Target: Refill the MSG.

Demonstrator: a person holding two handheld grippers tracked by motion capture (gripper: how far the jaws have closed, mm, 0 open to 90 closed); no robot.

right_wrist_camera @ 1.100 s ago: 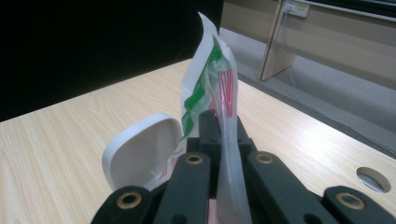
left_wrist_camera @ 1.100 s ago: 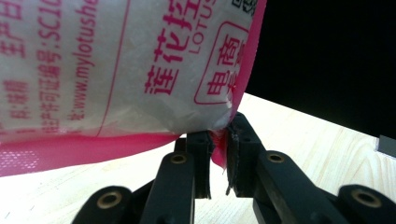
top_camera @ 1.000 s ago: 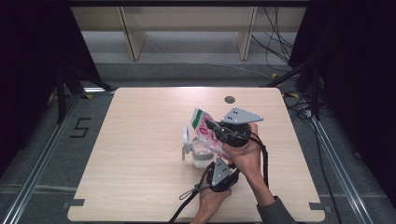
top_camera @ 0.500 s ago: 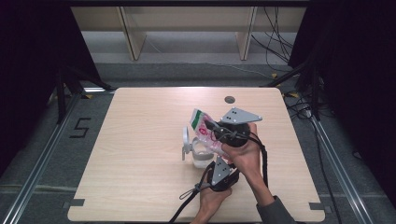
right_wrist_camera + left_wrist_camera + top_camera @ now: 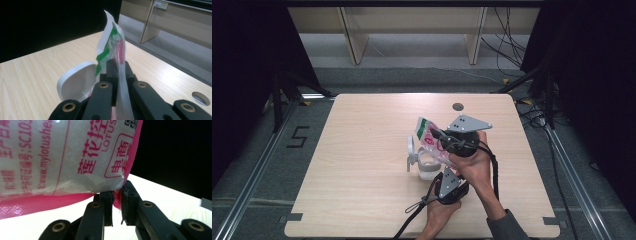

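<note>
From the high view we've got both grippers bunched up just right of the middle of the pale wooden table (image 5: 362,165), working a soft white plastic pouch with pink and green print (image 5: 428,136) that's tilted over a small clear plastic container with a flipped-open white lid (image 5: 422,164). The right gripper (image 5: 438,135), the one with the grey three-cornered plate on top, has the upper part of the bag, and the left gripper (image 5: 443,172) comes in from below, near the table's front edge. Our guess is the bag is held at two spots so its mouth stays aimed at the container while it gets tipped. In the left gripper view, the jaws are closed down narrow on the pink sealed edge at a lower corner of the pouch (image 5: 62,160), which hangs right above them with its red lettering facing us; pinching that corner looks like a way to lift the bottom and push the contents along. In the right gripper view, the jaws are clamped on a thin fold of the pouch (image 5: 113,47), which stands up between them, with the white lid (image 5: 75,80) just behind on the left and the tabletop beyond.
</note>
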